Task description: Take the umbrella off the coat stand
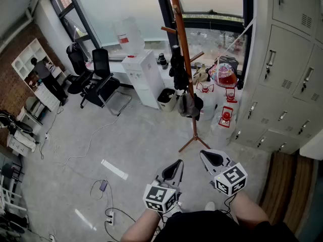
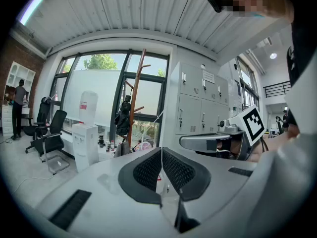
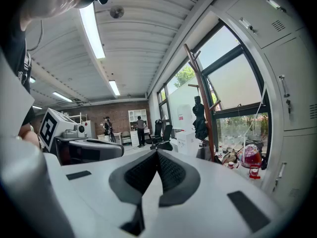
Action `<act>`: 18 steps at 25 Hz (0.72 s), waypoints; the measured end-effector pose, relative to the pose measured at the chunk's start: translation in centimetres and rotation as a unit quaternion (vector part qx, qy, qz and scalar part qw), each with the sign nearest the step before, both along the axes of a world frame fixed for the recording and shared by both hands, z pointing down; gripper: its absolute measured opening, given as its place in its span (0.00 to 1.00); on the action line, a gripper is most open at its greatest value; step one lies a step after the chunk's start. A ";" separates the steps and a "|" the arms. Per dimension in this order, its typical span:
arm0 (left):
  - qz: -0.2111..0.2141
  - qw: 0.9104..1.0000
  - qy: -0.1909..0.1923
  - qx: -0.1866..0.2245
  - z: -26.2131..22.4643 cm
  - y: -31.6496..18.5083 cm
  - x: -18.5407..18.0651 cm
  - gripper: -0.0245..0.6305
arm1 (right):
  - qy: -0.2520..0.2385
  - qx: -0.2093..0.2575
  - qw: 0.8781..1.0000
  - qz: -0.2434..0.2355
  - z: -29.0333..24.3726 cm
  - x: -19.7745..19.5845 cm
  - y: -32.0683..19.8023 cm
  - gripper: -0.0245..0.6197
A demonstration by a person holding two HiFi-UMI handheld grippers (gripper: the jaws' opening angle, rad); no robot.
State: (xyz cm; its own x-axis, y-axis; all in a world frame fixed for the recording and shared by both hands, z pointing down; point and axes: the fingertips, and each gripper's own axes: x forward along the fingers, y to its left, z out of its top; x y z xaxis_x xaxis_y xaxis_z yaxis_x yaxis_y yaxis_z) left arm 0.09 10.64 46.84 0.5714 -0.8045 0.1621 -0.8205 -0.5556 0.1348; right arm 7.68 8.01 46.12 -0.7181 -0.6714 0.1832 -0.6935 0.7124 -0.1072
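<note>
Hanging on the coat stand (image 1: 180,26), the black umbrella (image 1: 177,68) is well apart from the person. The left gripper (image 1: 176,166) and right gripper (image 1: 208,158) are closed and empty, since nothing is close enough to grab.

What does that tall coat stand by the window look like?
The coat stand is a tall, thin, reddish-brown pole that looks wooden, with short pegs sticking out and spread feet on the grey floor. It stands upright by the window. A black folded umbrella hangs against it, with a grey bundle lower down.
</note>
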 end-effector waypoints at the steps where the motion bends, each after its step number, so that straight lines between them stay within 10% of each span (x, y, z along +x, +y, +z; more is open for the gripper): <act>1: 0.000 1.000 0.001 -0.002 0.0 -0.2 0.1 0.07 | 0.000 0.000 1.000 0.000 0.0 0.1 -0.2 0.12; 18: 0.000 1.000 0.014 -0.003 -0.1 -2.0 -2.1 0.07 | -0.006 -0.002 1.000 0.002 0.0 -2.0 -2.2 0.12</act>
State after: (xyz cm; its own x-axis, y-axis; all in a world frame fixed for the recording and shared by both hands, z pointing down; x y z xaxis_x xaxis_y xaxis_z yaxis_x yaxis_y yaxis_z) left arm -2.04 8.61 46.72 0.5762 -0.8031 0.1520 -0.8161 -0.5551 0.1608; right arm 5.65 5.77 46.14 -0.7170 -0.6740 0.1778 -0.6955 0.7087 -0.1186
